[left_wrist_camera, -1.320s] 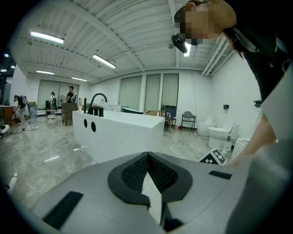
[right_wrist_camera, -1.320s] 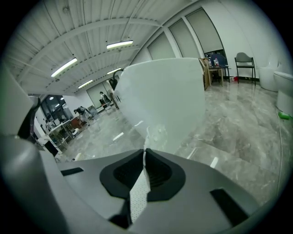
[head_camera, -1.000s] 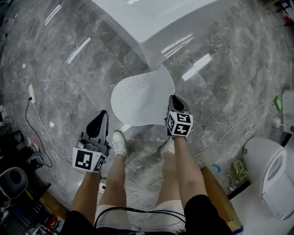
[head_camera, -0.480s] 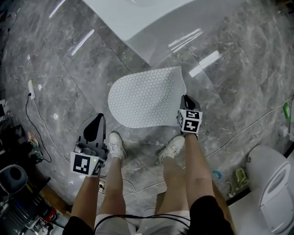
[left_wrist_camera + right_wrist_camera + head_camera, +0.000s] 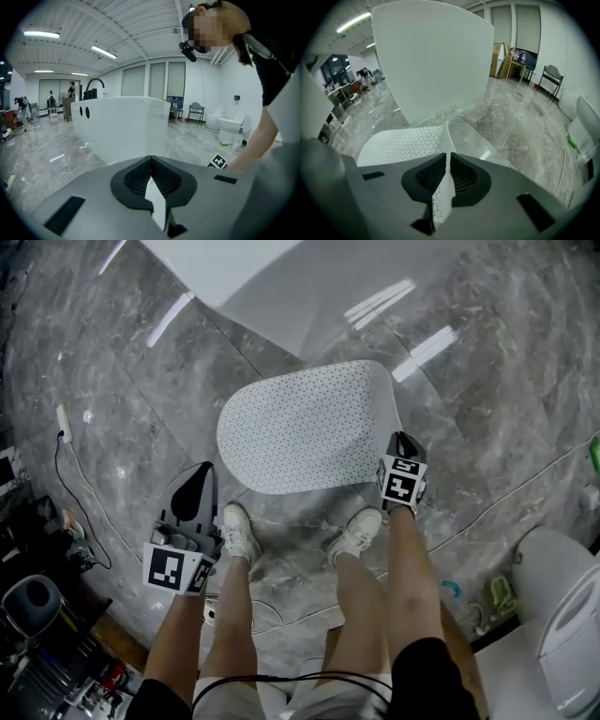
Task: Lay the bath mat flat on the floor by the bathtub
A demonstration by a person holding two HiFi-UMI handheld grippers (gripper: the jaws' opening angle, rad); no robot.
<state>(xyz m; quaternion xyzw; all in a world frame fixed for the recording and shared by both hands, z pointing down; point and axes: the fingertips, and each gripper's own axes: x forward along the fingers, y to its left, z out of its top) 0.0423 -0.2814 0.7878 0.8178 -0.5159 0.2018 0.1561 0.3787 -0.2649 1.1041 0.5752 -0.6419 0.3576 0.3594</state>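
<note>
The bath mat (image 5: 305, 427), white with small dots, is spread on the grey floor just in front of the white bathtub (image 5: 281, 287). My right gripper (image 5: 401, 441) is shut on its near right corner. In the right gripper view the mat (image 5: 401, 143) fans out to the left of the right gripper (image 5: 448, 155). My left gripper (image 5: 202, 471) hovers left of the mat, apart from it in the head view. The left gripper (image 5: 151, 159) has its jaws together, with a thin white dotted strip in the slot behind them. I cannot tell what that strip is.
The person's two feet (image 5: 239, 531) stand just behind the mat's near edge. A toilet (image 5: 562, 606) is at the lower right. A black cable (image 5: 80, 498) and a white plug strip (image 5: 64, 423) lie on the left. In the left gripper view the bathtub (image 5: 122, 126) rises straight ahead.
The right gripper has moved right and away with the mat's corner, and the mat has spread from a narrow shape to a wide one. The left gripper has barely moved.
</note>
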